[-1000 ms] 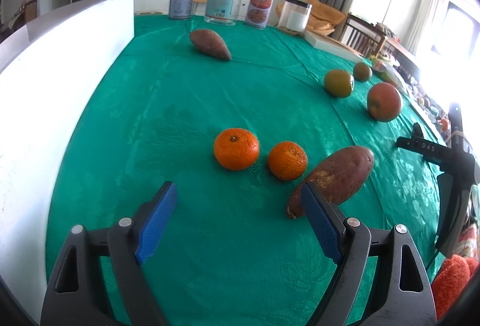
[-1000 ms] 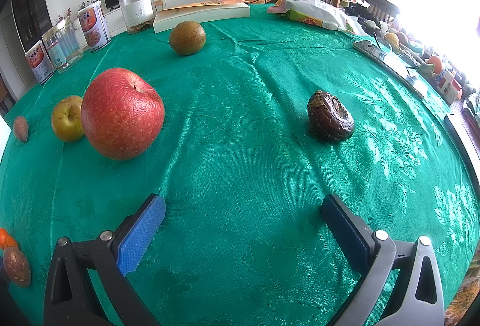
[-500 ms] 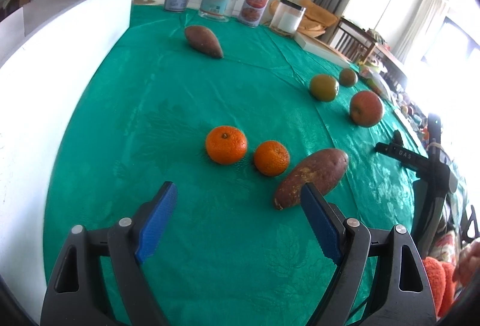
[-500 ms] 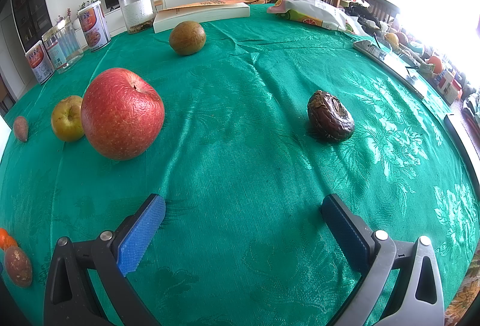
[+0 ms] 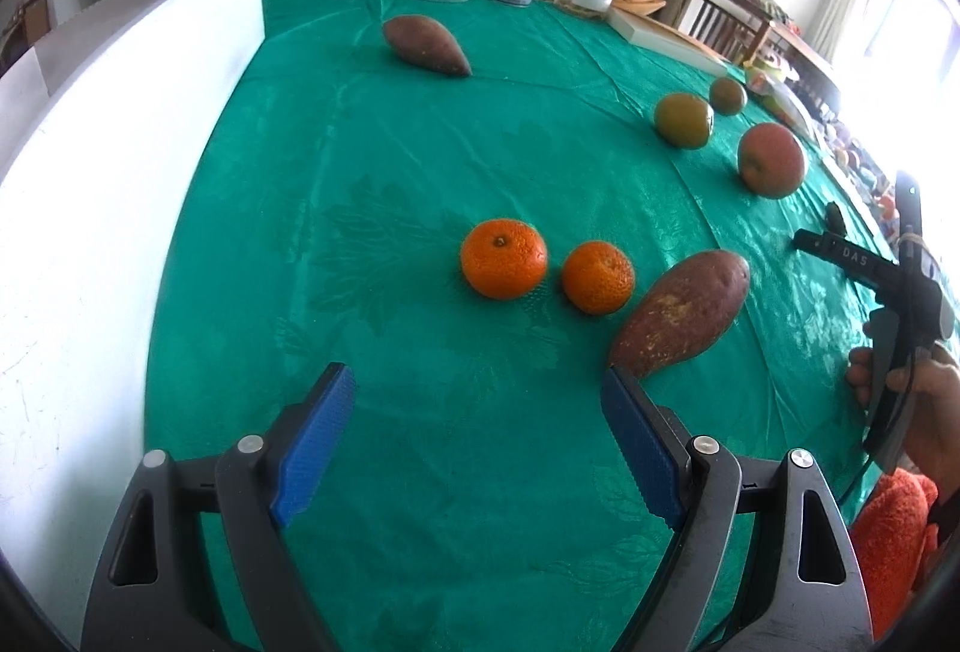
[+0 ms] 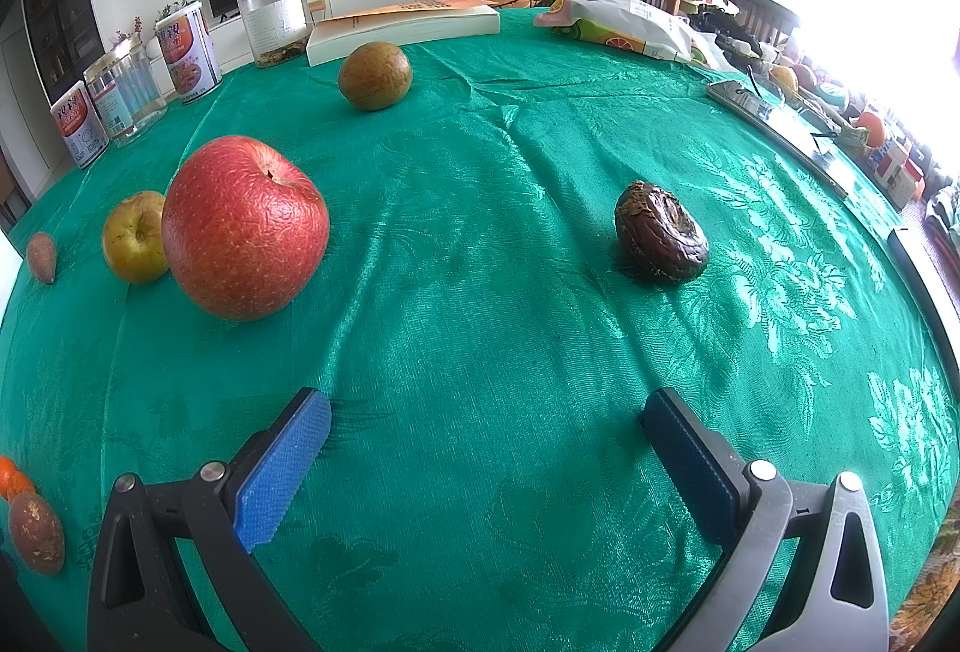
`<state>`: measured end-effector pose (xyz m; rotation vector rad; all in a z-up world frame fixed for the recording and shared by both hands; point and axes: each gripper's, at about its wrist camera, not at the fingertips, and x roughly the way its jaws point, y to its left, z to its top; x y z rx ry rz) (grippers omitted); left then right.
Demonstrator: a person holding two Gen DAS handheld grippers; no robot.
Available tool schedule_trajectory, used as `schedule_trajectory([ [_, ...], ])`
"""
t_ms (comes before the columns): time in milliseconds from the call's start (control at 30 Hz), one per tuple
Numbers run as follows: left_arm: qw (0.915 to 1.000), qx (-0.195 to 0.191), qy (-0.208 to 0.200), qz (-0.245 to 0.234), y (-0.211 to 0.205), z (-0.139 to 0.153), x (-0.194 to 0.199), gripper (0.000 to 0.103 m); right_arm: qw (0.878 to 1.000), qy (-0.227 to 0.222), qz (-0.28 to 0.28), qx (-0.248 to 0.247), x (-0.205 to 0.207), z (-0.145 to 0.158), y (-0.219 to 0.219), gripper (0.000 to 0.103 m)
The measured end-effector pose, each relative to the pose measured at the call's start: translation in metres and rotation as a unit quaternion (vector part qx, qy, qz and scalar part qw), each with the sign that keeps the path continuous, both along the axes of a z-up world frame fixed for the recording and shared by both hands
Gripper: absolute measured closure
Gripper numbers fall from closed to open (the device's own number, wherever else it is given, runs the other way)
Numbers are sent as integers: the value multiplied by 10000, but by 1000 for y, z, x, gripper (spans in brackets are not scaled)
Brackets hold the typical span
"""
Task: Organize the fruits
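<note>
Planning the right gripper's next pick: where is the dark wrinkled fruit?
In the right wrist view, the dark wrinkled fruit lies alone on the green tablecloth, right of the red apple.

cloth (image 6: pixel 540 292) green, leaf pattern | apple (image 6: pixel 243 229) red | oranges (image 5: pixel 503 258) orange

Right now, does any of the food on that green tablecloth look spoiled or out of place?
Yes. The dark brown fruit lying alone is shrivelled and caved in, so it looks spoiled. The red apple has finely wrinkled skin. Two sweet potatoes lie among the fruit, though they are not fruit.
</note>
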<state>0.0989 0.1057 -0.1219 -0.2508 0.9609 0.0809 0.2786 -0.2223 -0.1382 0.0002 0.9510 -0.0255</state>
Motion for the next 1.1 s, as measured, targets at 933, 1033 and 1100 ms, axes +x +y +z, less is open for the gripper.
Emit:
schedule_trajectory([
  [933, 9956, -98, 100, -923, -53, 8, -2, 17, 9718, -207, 1512, 1798, -134, 40, 57, 10],
  [1033, 9987, -121, 87, -478, -24, 14, -10, 17, 9568, 244, 1803, 2270, -120, 32, 81, 25],
  [1100, 9995, -20, 74, -321, -11, 18, -14, 17, 9531, 423, 1824, 2376, -108, 26, 100, 34],
])
